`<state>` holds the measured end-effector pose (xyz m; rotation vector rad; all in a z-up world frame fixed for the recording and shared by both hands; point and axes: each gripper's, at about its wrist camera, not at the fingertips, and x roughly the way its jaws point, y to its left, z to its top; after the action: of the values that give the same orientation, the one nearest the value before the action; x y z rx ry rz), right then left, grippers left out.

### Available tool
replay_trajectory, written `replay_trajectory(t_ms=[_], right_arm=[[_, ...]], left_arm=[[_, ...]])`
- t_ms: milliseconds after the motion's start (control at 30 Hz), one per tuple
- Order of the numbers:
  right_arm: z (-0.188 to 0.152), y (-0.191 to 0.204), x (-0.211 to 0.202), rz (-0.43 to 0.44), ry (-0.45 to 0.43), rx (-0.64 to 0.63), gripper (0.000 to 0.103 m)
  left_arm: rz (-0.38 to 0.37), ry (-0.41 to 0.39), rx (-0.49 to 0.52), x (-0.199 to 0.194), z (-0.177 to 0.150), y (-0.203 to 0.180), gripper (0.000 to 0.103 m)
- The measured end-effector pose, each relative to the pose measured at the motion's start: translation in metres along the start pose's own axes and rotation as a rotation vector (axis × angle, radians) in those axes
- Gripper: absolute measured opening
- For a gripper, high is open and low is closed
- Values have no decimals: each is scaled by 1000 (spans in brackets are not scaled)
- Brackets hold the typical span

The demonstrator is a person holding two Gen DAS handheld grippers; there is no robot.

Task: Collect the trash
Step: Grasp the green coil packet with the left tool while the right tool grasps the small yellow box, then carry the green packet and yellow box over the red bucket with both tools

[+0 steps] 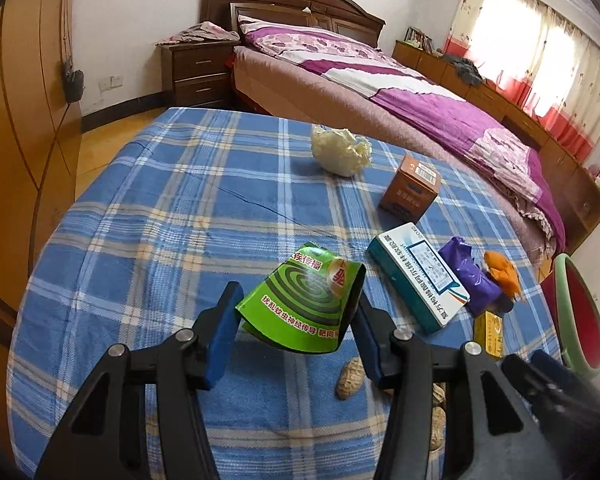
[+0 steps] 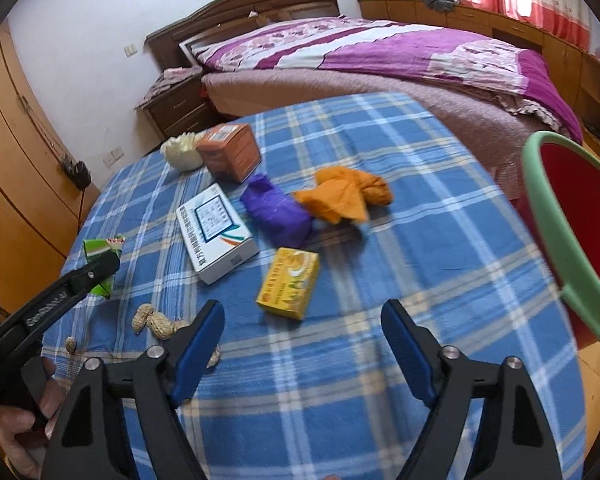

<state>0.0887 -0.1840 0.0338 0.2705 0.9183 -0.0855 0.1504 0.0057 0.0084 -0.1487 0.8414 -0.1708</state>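
Trash lies scattered on the blue plaid desk. In the left wrist view, the left gripper pinches a bent green mosquito-coil carton between its pads, lifted clear of the cloth. Peanut shells sit under it at 6 o'clock, a white-and-teal box at 3 o'clock, and a crumpled cream wad at 12 o'clock. The carton is buckled, so I judge it could slip out if the pinch loosens.

In the right wrist view, the right gripper stands wide and empty. A yellow box lies just ahead at 12 o'clock, the red bin with green rim at 3 o'clock. Blur suggests speed; a hasty approach may shove the box aside.
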Motion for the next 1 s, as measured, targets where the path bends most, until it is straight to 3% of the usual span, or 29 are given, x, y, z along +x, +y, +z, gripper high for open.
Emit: replay_trajectory(t_ms=[267,467,600,1000], right_arm=[[3,11,24,-42,17,-9,60],[5,12,25,-78,-2,-12,30],[3,8,21,-56,9,-8,29],[-4,0,-37,-64,-101,-16,29]], left_arm=[[-36,-3,14,3,2,-1,54],[-58,22,26,7,1,-5,54],[-64,14,32,1,-3,-10,54],[-63,-37,58,-39,-15,-31,54]])
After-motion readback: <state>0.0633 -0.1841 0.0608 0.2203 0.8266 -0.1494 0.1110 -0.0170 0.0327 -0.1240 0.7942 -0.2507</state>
